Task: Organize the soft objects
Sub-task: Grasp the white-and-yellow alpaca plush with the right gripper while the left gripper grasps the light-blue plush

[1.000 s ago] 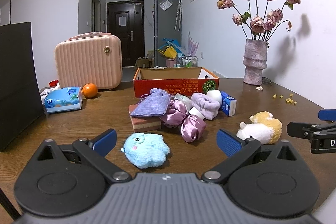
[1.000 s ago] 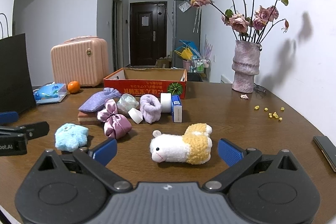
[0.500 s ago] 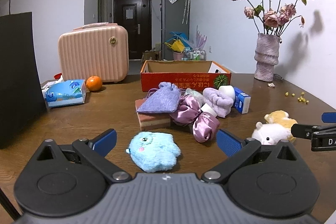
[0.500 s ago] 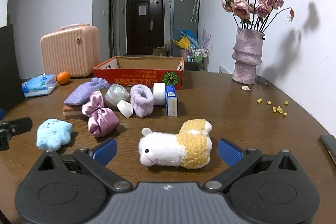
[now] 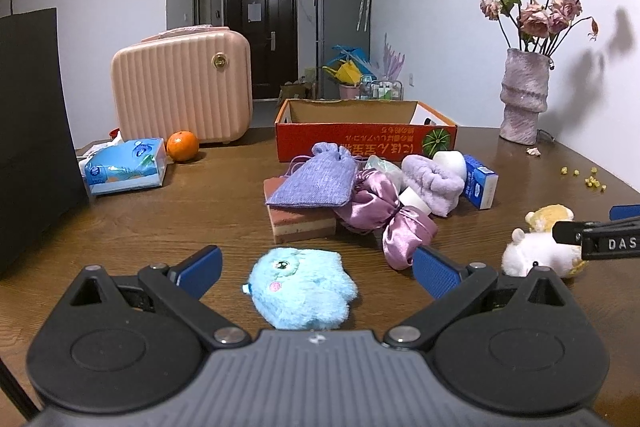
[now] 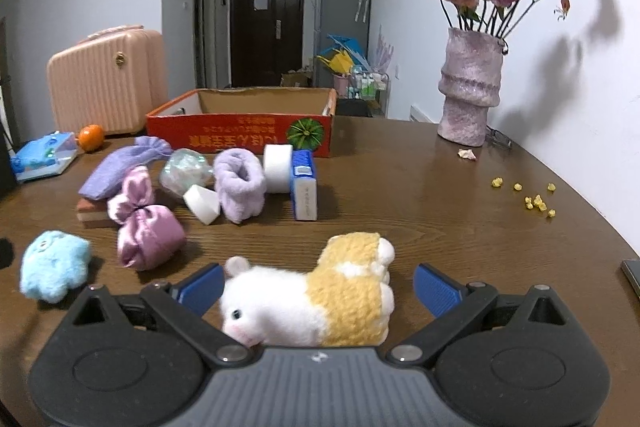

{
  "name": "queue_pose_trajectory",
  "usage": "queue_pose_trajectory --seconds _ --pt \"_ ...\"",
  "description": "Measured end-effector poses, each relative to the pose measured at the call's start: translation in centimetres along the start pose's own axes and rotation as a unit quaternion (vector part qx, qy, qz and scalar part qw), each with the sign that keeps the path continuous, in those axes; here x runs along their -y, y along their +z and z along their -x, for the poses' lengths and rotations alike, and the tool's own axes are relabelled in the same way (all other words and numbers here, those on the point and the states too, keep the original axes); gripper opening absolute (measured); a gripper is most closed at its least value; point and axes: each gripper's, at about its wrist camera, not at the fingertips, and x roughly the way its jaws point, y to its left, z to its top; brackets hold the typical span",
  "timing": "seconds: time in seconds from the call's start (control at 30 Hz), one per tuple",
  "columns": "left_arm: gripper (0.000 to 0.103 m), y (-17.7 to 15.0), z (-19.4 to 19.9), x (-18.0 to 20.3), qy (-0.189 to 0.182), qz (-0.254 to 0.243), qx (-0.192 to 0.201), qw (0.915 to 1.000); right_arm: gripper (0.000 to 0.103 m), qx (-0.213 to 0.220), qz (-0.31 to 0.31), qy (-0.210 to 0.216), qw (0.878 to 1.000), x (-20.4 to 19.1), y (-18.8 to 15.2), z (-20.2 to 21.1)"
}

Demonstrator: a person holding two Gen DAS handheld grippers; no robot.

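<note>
Presently left gripper (image 5: pixel 316 273), jaws spread, flanks blue plush (image 5: pixel 302 287); right gripper (image 6: pixel 318 285), jaws spread, flanks alpaca (image 6: pixel 312 301).

Both wrist views sit low, facing the red box (image 5: pixel 365 142); they share the table (image 6: pixel 420 195), perhaps wholly.

Pouch (image 5: pixel 314 179) on sponge (image 5: pixel 303 221), seemingly touching; box (image 5: pixel 362 135) behind
</note>
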Motion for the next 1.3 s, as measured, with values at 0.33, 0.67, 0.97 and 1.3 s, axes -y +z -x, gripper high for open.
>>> queue_pose_trajectory --seconds 0.33,0.67,0.97,1.3 --pt "0.103 0.4 -1.5 0.0 0.009 0.006 -0.013 0.9999 0.093 -0.032 -0.027 -0.008 0.999 2.2 0.8 -4.8" --pt "0.103 0.5 -2.6 0.6 0.018 -0.003 -0.029 0.9994 0.071 -0.064 -0.063 0.025 0.996 3.4 -0.2 -7.5" --pt "0.103 0.8 -3.3 0.7 0.021 -0.008 -0.036 0.9991 0.053 -0.065 -0.072 0.037 0.995 3.7 -0.6 -7.5" --pt "0.103 1.5 -4.3 0.0 0.013 -0.023 -0.057 0.9980 0.051 -0.030 -0.098 0.060 0.993 3.9 -1.3 -6.0"
